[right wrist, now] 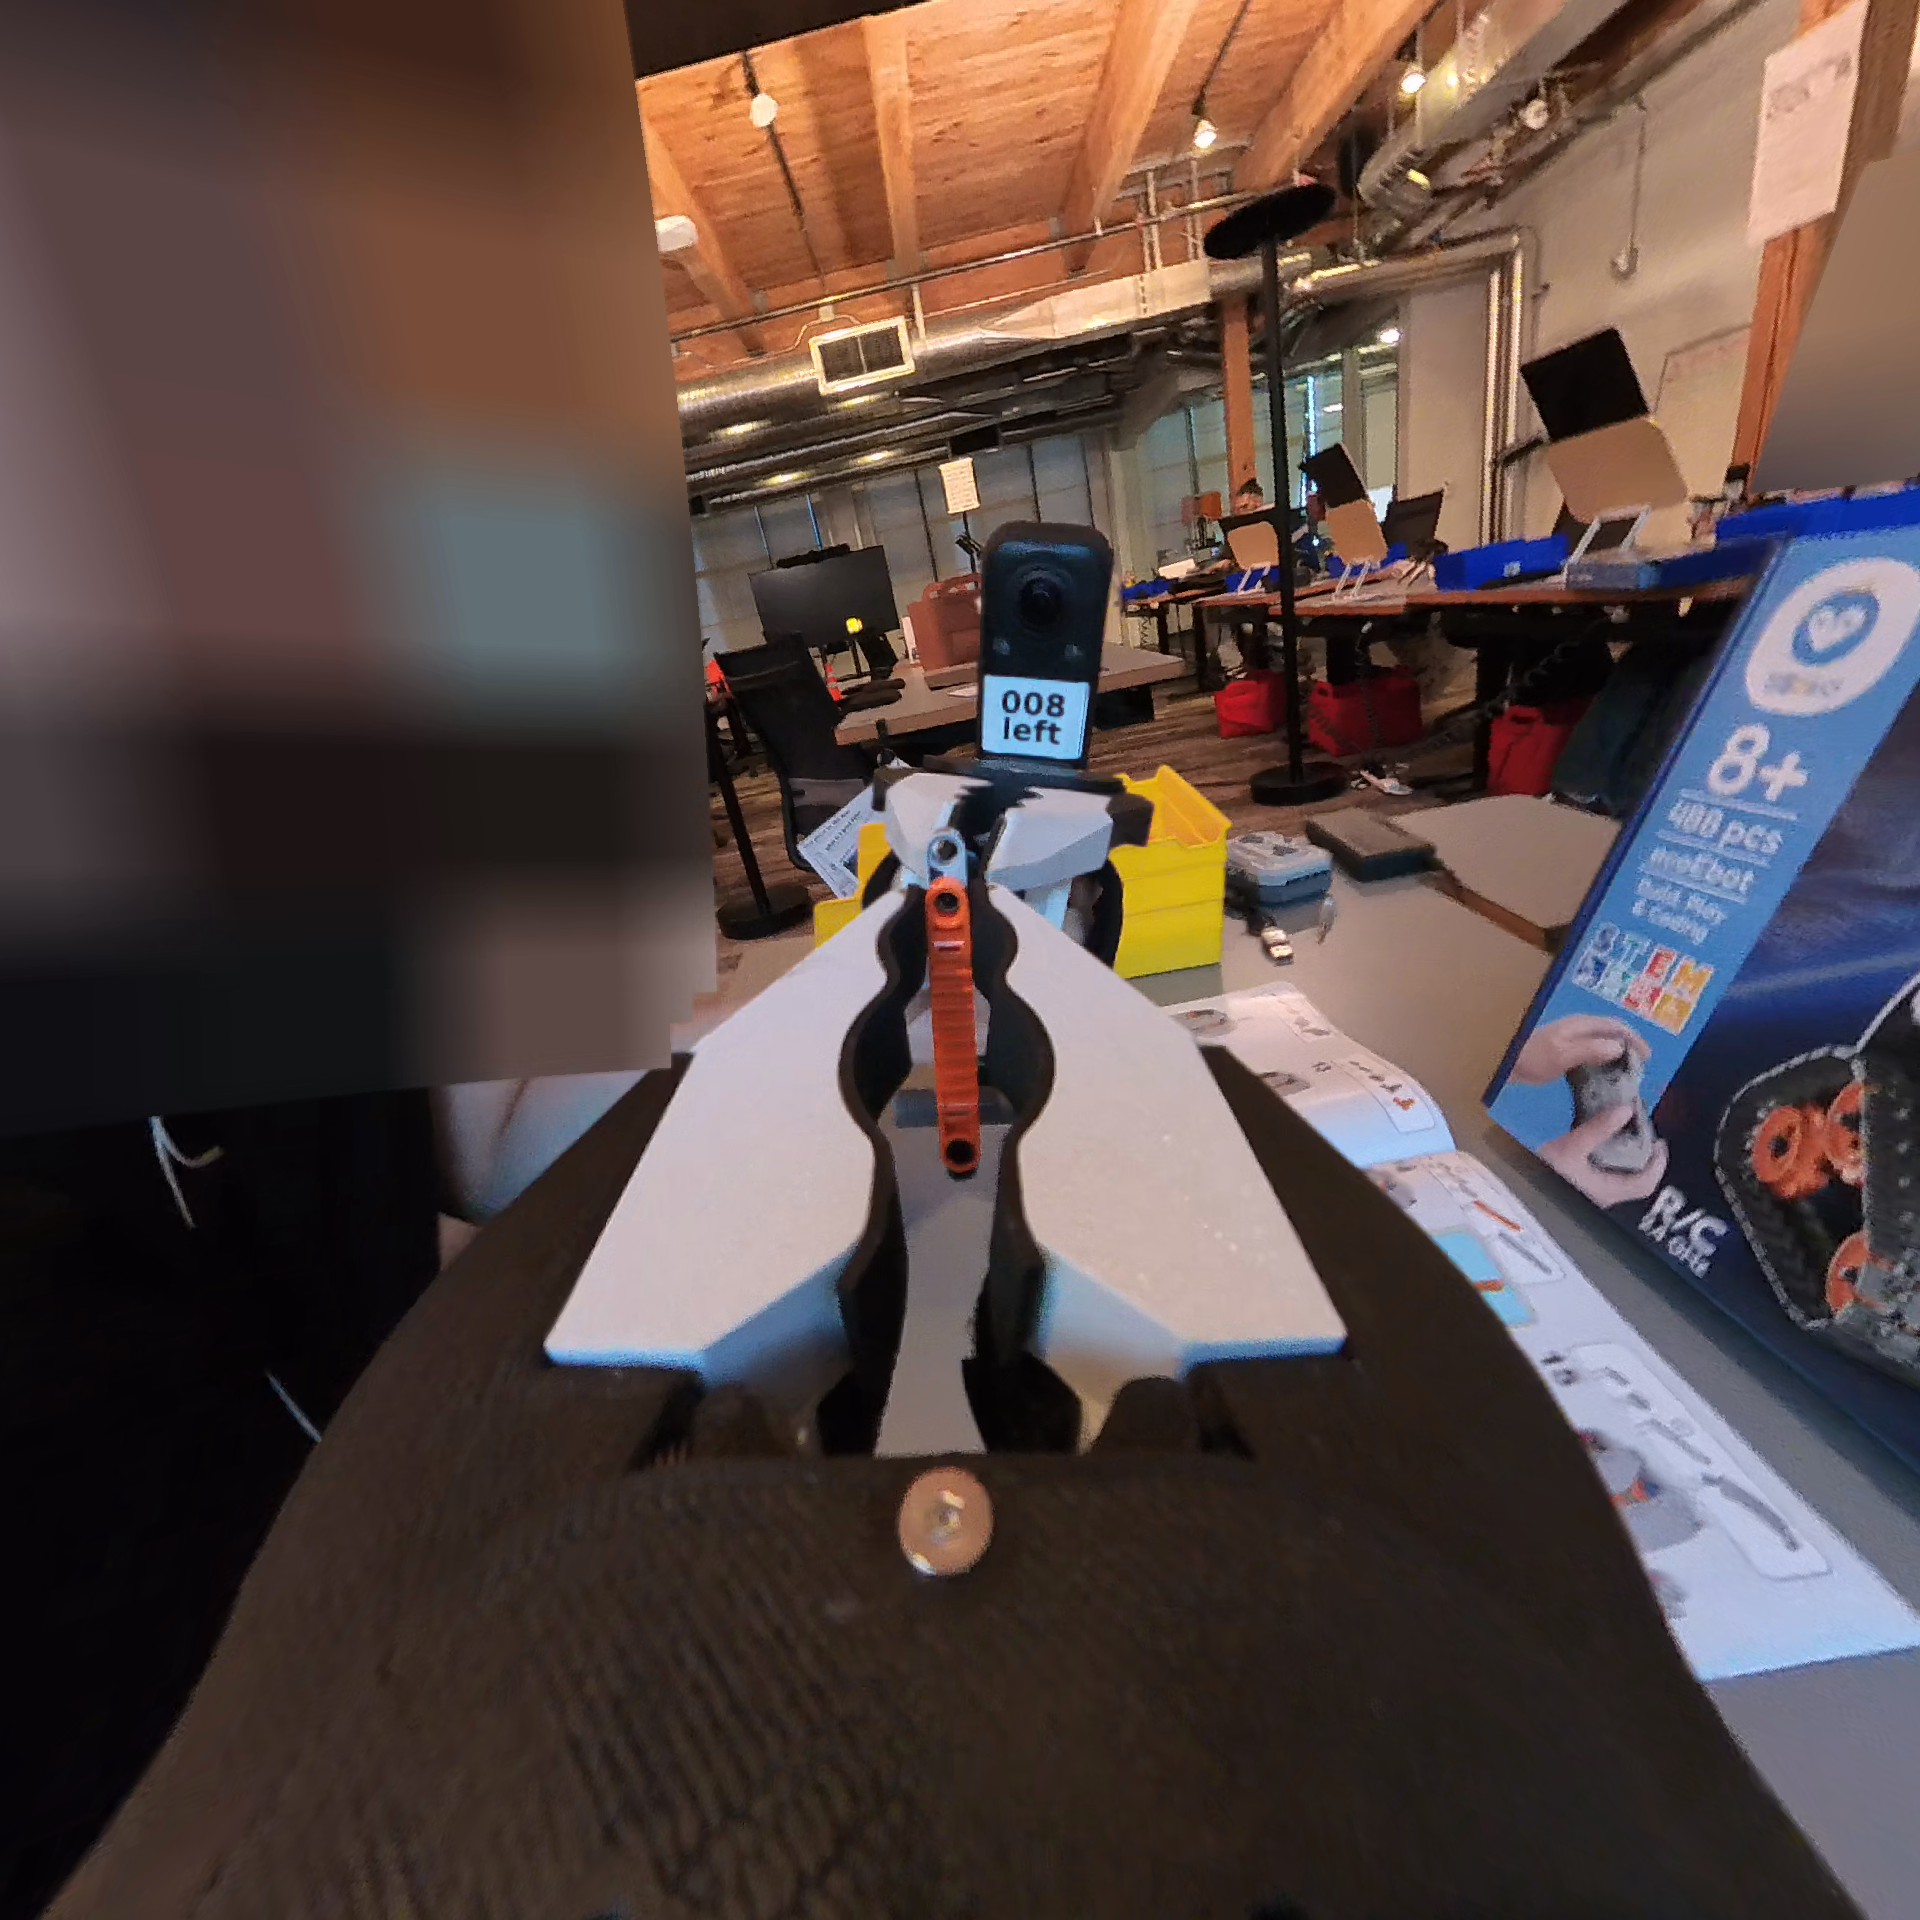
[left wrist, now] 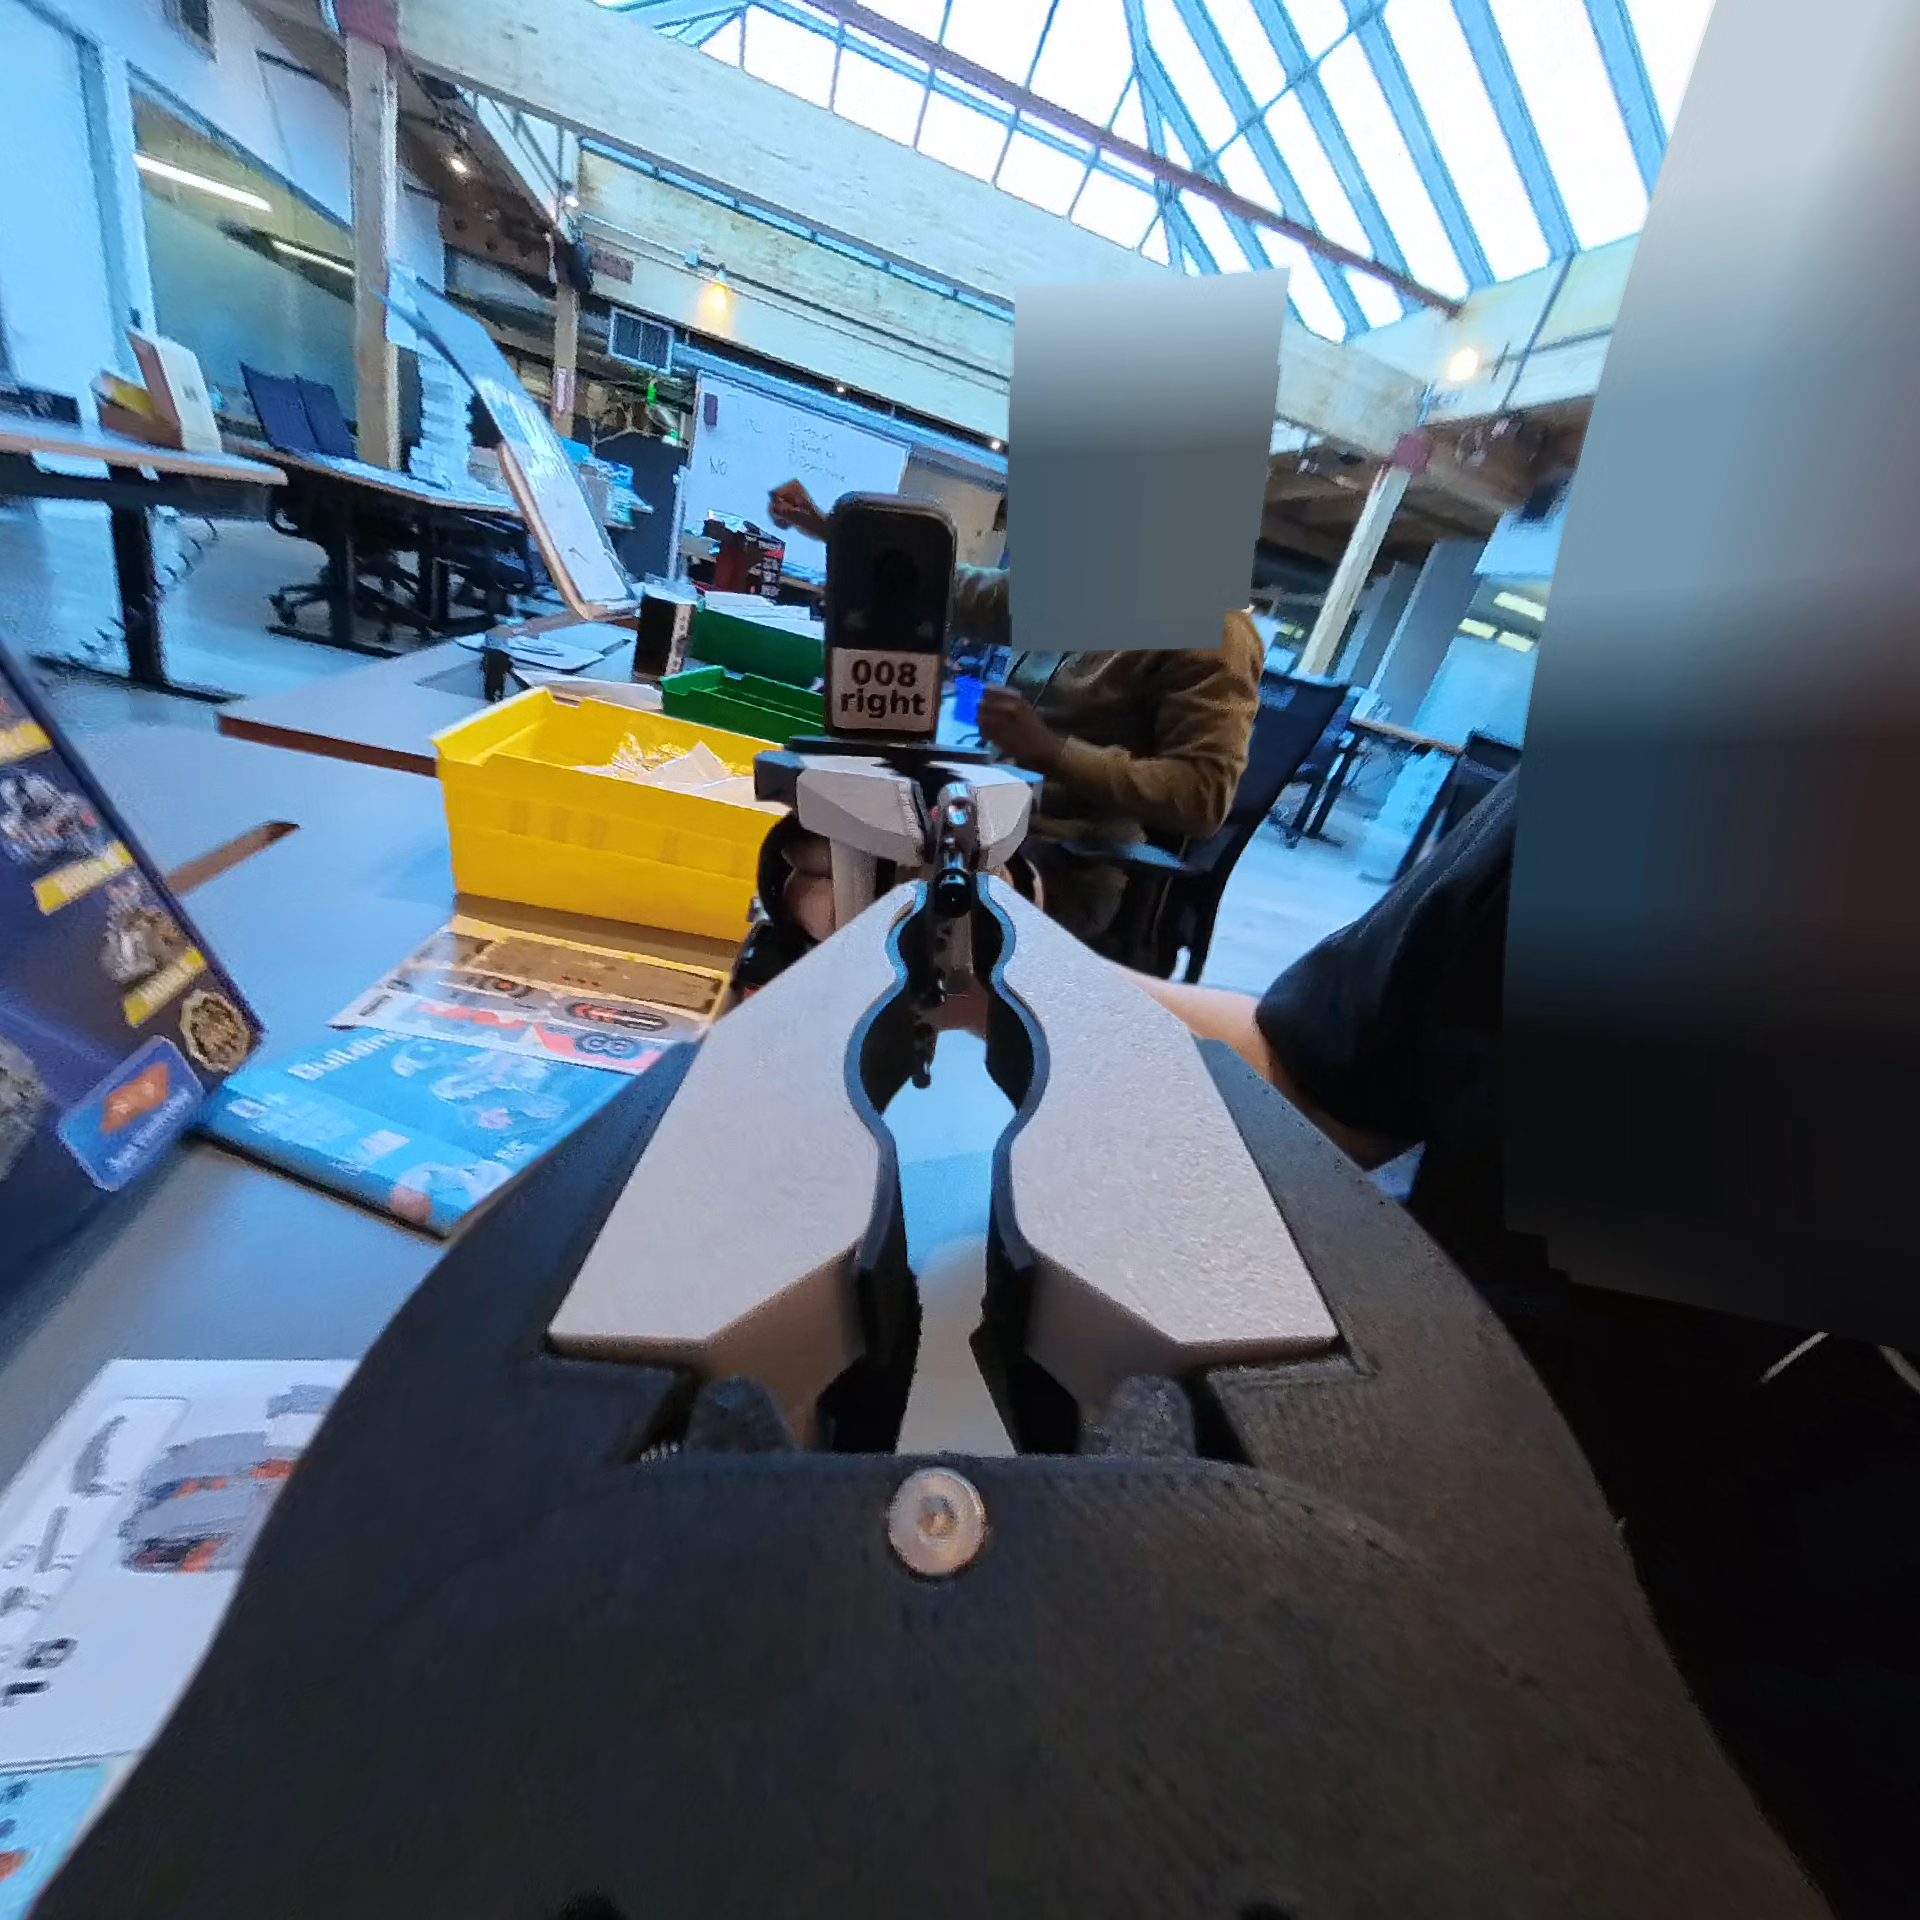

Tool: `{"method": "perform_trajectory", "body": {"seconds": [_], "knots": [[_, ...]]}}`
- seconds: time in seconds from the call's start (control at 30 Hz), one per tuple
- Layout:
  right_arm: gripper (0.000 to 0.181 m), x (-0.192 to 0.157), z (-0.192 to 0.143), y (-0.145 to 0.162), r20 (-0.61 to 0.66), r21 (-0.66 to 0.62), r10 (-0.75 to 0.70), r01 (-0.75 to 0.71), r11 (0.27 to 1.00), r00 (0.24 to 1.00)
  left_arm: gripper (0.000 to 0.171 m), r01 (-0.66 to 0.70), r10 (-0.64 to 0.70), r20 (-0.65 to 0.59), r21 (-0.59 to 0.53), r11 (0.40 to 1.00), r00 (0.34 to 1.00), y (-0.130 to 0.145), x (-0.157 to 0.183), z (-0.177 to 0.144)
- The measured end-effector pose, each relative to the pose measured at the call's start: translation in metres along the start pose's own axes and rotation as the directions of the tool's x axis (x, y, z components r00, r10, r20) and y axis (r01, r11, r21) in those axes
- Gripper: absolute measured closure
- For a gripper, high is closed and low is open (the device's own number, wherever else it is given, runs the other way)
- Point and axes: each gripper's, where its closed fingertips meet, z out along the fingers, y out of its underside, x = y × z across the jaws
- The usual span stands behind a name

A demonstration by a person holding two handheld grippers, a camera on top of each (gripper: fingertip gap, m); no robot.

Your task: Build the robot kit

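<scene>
My left gripper (left wrist: 940,902) is shut on a small dark toy-building piece (left wrist: 932,971) that stands between its jaws, above the grey table (left wrist: 312,821). My right gripper (right wrist: 948,902) is shut on an orange beam with holes (right wrist: 951,1029), held upright between its jaws. The two grippers face each other tip to tip. The right gripper (left wrist: 951,821) shows just beyond the left one's tips. In the right wrist view the left gripper (right wrist: 951,844) holds a light grey piece end (right wrist: 945,850) that meets the top of the orange beam.
A yellow bin (left wrist: 582,821) (right wrist: 1174,862) and green trays (left wrist: 738,696) stand on the table behind. A blue toy box (left wrist: 94,935) (right wrist: 1714,935), booklets (left wrist: 416,1122) and an instruction sheet (left wrist: 125,1507) (right wrist: 1558,1299) lie below. A seated person's sleeve (left wrist: 1143,748) is beyond. My left and right fingertips are right by each other.
</scene>
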Motion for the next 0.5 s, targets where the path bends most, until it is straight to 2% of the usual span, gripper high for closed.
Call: {"method": "perform_trajectory", "body": {"seconds": [0.07, 0.17, 0.33, 0.5], "knots": [[0.176, -0.004, 0.001, 0.000, -0.006, -0.010, -0.089, 0.089, 0.996, 0.996, 0.170, -0.067, 0.067, 0.020, -0.020, 0.998, 0.998, 0.000, 0.004, 0.000], [0.175, -0.007, 0.000, -0.002, -0.018, -0.008, -0.150, 0.149, 0.989, 0.989, 0.170, -0.079, 0.080, 0.026, -0.025, 0.997, 0.996, -0.001, 0.007, 0.002], [0.176, 0.002, 0.000, 0.004, -0.042, -0.034, -0.106, 0.104, 0.994, 0.993, 0.170, 0.012, -0.012, 0.029, -0.002, 1.000, 1.000, 0.000, -0.003, 0.000], [0.176, 0.009, 0.001, 0.011, -0.075, -0.073, -0.080, 0.074, 0.995, 0.994, 0.170, 0.045, -0.046, 0.043, 0.007, 0.999, 0.998, 0.002, -0.011, -0.003]]}}
